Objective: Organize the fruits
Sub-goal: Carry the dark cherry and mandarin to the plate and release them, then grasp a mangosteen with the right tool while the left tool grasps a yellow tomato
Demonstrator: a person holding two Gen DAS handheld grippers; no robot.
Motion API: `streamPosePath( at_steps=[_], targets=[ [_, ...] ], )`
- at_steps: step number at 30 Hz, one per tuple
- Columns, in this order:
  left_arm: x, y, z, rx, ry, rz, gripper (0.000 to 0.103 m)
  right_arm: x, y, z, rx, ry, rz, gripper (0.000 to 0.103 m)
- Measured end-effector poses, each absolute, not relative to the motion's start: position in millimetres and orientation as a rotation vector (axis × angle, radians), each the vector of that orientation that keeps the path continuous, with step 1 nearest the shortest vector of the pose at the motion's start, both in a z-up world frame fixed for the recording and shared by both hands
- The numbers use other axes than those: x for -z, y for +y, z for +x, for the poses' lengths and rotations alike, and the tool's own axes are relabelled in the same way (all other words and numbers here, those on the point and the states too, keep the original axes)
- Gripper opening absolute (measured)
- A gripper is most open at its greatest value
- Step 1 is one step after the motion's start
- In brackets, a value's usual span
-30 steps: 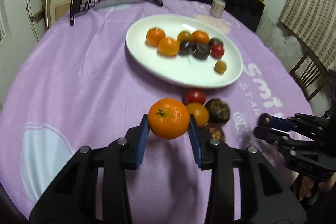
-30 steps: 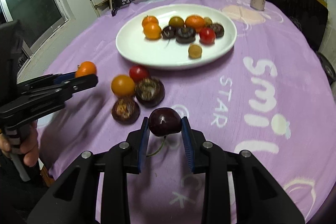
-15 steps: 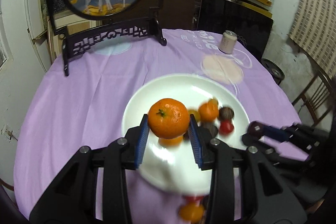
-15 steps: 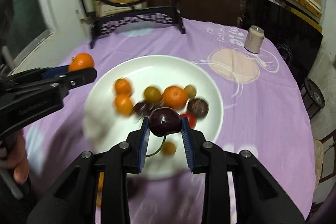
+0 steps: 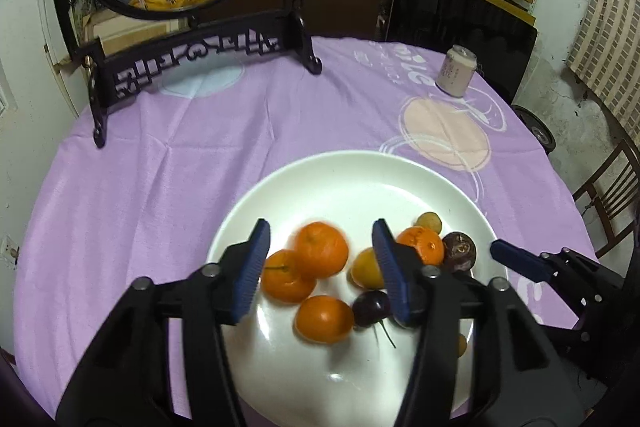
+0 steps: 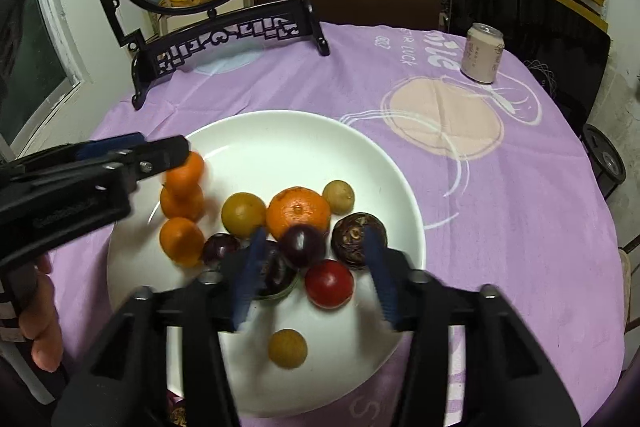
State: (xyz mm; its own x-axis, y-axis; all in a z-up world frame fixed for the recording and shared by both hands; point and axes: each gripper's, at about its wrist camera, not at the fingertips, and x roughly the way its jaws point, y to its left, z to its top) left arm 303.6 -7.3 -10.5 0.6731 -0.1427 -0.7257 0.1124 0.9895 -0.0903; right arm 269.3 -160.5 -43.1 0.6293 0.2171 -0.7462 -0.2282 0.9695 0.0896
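Note:
A white plate [image 5: 360,179] [image 6: 280,135] on the purple tablecloth holds several fruits. My left gripper [image 5: 320,263] is open above the plate; the orange [image 5: 321,249] it held is blurred between its fingers, free of the pads, over other oranges [image 5: 324,319]. It also shows in the right wrist view [image 6: 184,175]. My right gripper [image 6: 310,271] is open above the plate; the dark cherry [image 6: 302,245] is blurred between its fingers, free of the pads, above a red tomato [image 6: 329,283] and a passion fruit [image 6: 358,237].
A black stand with a round deer picture [image 5: 192,27] [image 6: 224,7] stands at the table's back. A pale can [image 5: 456,69] [image 6: 482,53] stands at the back right. A chair [image 5: 608,195] is beside the table on the right.
Both grippers have moved lower over the plate and opened. The orange and the cherry have left the pads and are dropping onto the plate.

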Motion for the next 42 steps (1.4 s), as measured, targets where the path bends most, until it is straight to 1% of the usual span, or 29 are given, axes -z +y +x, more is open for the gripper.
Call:
streamPosePath(
  at_steps=[8,14,23,24,25,26,27,30,32,34,36,38,42],
  targets=[
    [-5,1,264,0.162,0.755,-0.072,0.056,48,-166,247,-0.219,0.819,-0.04,0.052],
    [3,-1,217,0.184,0.758,-0.094,0.057,46,-161,220,-0.234,0.801,-0.053,0.052],
    [16,6,151,0.172,0.761,-0.048,0.061,34,-163,148,-0.264,0.794,-0.057,0.053],
    [17,8,147,0.176,0.764,-0.051,0.062,34,-164,143,-0.268,0.799,-0.053,0.053],
    [19,11,142,0.179,0.765,-0.055,0.065,34,-165,135,-0.272,0.805,-0.047,0.053],
    [21,16,138,0.178,0.766,-0.06,0.071,35,-165,129,-0.275,0.811,-0.043,0.053],
    [24,20,132,0.174,0.765,-0.063,0.073,36,-166,121,-0.281,0.82,-0.04,0.053],
    [33,35,118,0.151,0.771,-0.067,0.074,41,-163,104,-0.29,0.844,-0.045,0.054],
    [42,49,108,0.128,0.783,-0.079,0.074,49,-157,92,-0.309,0.869,-0.051,0.057],
    [48,60,102,0.116,0.794,-0.098,0.074,59,-144,81,-0.373,0.91,-0.06,0.057],
    [52,74,95,0.103,0.797,-0.121,0.075,67,-128,74,-0.43,0.936,-0.081,0.057],
    [52,83,89,0.085,0.791,-0.134,0.081,71,-116,73,-0.45,0.942,-0.099,0.057],
    [51,98,80,0.052,0.777,-0.141,0.082,77,-99,79,-0.47,0.959,-0.106,0.057]
  ],
)
